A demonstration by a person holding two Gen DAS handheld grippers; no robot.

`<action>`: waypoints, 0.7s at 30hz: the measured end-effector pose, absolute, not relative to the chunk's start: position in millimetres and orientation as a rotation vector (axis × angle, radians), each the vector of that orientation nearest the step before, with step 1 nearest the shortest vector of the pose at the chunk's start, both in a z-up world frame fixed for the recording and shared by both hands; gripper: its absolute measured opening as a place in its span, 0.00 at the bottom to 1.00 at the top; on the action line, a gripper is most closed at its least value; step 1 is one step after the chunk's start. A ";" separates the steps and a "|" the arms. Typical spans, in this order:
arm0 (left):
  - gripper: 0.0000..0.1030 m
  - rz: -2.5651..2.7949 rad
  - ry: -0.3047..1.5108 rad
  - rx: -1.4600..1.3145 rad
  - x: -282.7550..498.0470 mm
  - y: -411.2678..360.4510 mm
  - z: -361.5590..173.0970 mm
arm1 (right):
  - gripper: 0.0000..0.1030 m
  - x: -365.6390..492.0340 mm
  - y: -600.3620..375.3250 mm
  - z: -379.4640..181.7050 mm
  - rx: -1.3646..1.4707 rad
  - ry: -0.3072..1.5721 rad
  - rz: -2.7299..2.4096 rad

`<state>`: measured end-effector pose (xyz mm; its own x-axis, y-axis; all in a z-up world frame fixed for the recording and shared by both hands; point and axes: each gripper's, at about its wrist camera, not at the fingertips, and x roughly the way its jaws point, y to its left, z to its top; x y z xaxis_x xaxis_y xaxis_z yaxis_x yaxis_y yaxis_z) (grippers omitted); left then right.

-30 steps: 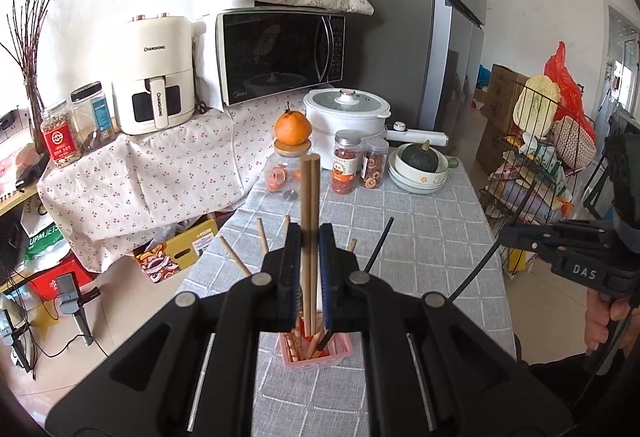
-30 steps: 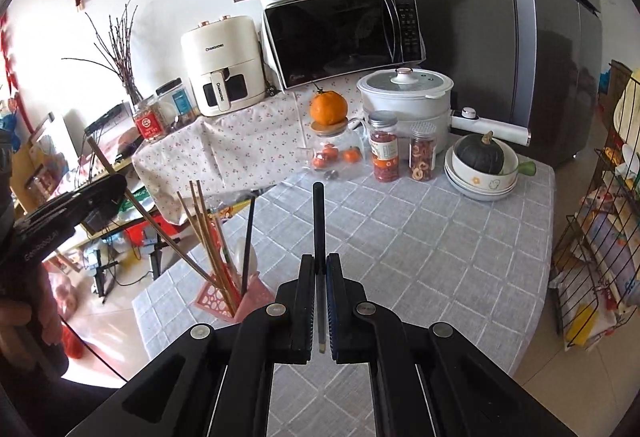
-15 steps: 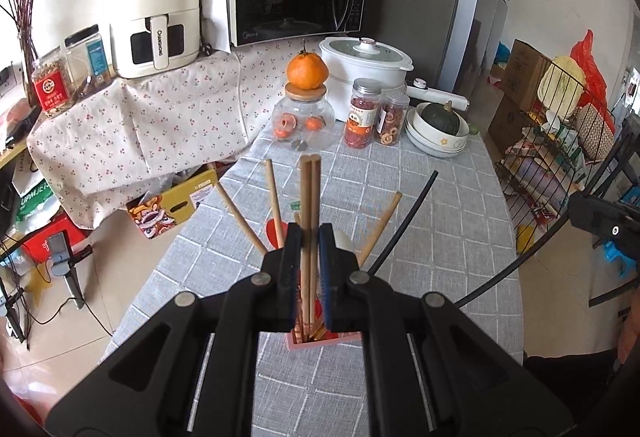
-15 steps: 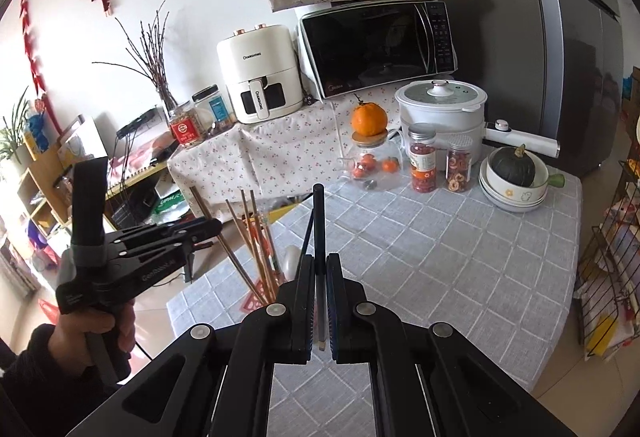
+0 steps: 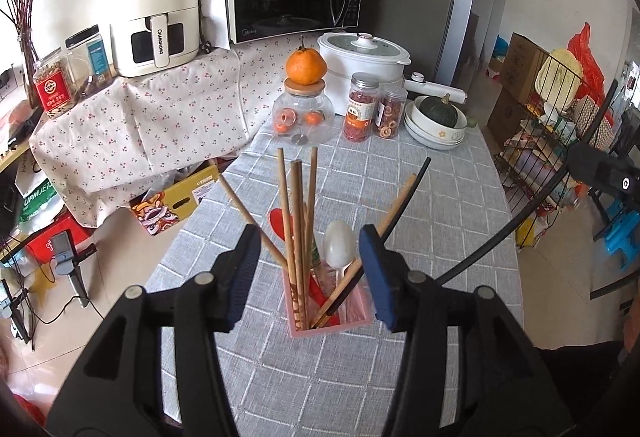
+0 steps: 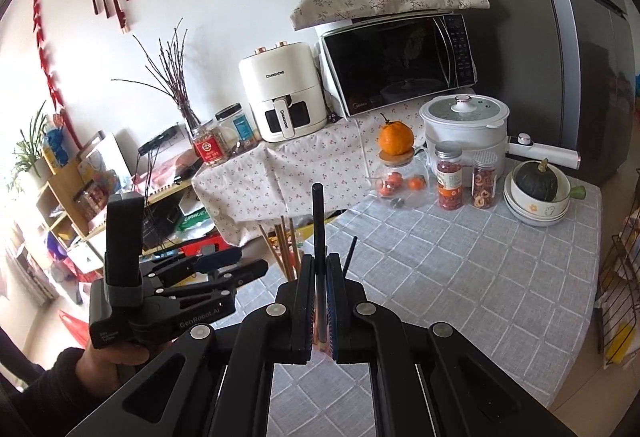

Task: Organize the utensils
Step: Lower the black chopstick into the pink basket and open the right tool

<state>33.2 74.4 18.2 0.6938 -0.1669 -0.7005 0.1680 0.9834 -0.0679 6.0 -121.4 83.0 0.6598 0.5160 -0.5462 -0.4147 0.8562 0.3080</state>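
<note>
A pink utensil holder point(image 5: 332, 321) stands on the grey checked tablecloth. It holds several wooden chopsticks point(image 5: 298, 221), a black chopstick point(image 5: 404, 197), a white spoon point(image 5: 339, 247) and a red utensil point(image 5: 279, 223). My left gripper point(image 5: 310, 273) is open above the holder, its jaws on either side of the chopsticks, holding nothing. My right gripper point(image 6: 319, 301) is shut on a black chopstick point(image 6: 318, 229) that points up. That chopstick also shows in the left wrist view point(image 5: 520, 221) at the right. The left gripper shows in the right wrist view point(image 6: 208, 273), over the wooden chopsticks point(image 6: 285, 249).
At the table's far end stand a glass jar with an orange on top point(image 5: 306, 97), two snack jars point(image 5: 362, 109), stacked bowls with a green squash point(image 5: 436, 117) and a white cooker point(image 5: 362, 65). A wire rack point(image 5: 552, 125) stands right of the table.
My left gripper has opened and let go of the two wooden chopsticks, which now stand in the holder. My right gripper has moved closer to the holder with its black chopstick.
</note>
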 end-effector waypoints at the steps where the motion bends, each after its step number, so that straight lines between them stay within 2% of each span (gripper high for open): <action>1: 0.54 -0.182 0.790 -0.001 33.8 76.6 16.8 | 0.05 7.1 -118.5 83.5 0.164 0.664 0.534; 10: 0.59 -0.148 0.863 -0.023 32.1 98.6 2.1 | 0.05 28.1 -92.6 65.6 0.160 0.688 0.546; 21: 0.61 -0.140 0.922 0.003 28.0 109.1 -12.0 | 0.06 54.3 -64.9 30.8 0.144 0.770 0.536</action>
